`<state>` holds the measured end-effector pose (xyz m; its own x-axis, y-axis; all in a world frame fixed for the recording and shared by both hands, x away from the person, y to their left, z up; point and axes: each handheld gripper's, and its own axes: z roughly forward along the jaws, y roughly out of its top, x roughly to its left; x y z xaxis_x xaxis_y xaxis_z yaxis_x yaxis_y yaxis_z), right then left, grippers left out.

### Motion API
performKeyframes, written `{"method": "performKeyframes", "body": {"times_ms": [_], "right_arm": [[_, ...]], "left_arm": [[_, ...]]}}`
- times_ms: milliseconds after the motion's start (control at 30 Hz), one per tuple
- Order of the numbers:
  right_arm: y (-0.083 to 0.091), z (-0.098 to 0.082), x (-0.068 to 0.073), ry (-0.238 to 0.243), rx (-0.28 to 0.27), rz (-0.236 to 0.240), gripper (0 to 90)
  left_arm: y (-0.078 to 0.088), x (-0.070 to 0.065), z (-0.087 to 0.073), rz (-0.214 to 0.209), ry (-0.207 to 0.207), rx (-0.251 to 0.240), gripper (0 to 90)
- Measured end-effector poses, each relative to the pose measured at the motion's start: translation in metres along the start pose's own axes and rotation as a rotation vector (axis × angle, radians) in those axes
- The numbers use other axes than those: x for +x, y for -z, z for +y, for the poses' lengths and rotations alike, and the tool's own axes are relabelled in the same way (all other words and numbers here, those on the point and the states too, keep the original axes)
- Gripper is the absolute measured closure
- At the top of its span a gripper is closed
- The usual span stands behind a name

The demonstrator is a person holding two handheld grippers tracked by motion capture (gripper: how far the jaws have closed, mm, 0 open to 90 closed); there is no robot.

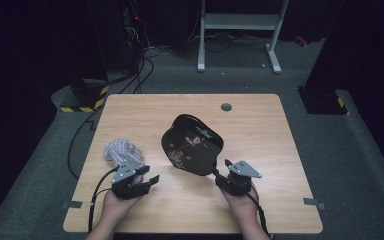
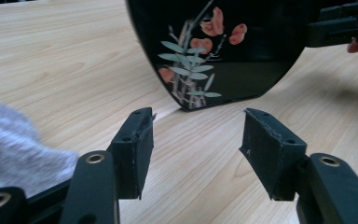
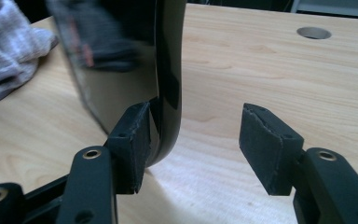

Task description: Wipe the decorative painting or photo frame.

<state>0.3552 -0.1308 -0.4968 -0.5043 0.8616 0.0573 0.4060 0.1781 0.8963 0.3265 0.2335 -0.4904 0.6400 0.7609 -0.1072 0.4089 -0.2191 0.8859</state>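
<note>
Two spread tools (image 1: 150, 181) (image 1: 221, 169) flank a tilted black tray (image 1: 192, 145), long axis running away-left.

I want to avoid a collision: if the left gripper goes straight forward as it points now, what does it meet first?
Probably the black tray. It stands tilted ahead of the open left gripper, between the jaws' line, with bare table before it. The exact gap is unclear.
</note>
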Motion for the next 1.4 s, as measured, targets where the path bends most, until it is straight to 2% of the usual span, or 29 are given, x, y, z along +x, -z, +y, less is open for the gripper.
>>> {"method": "performKeyframes", "body": {"times_ms": [200, 400, 567, 867, 1067, 1200, 1400], "right_arm": [[-0.013, 0.005, -0.007, -0.020, -0.003, -0.024, 42.4], [-0.021, 0.006, -0.007, -0.021, 0.004, -0.029, 42.5], [-0.025, 0.007, -0.008, -0.026, 0.007, -0.030, 42.5], [-0.023, 0.007, -0.007, -0.018, 0.003, -0.017, 42.3], [-0.013, 0.007, -0.004, -0.008, -0.017, -0.009, 40.5], [0.000, 0.007, -0.005, -0.007, -0.035, -0.012, 39.3], [0.021, 0.003, -0.014, -0.017, -0.058, -0.044, 38.9]], "left_arm": [[0.012, 0.006, -0.006, 0.030, 0.015, -0.004, 43.4], [0.022, 0.010, -0.010, 0.053, 0.033, -0.012, 43.4], [0.024, 0.011, -0.011, 0.058, 0.040, -0.014, 43.5], [0.023, 0.011, -0.010, 0.054, 0.038, -0.014, 43.5], [0.020, 0.011, -0.007, 0.047, 0.031, -0.021, 43.4], [0.016, 0.011, -0.004, 0.040, 0.027, -0.028, 43.4], [0.008, 0.008, 0.004, 0.060, 0.002, -0.041, 42.5]]}}
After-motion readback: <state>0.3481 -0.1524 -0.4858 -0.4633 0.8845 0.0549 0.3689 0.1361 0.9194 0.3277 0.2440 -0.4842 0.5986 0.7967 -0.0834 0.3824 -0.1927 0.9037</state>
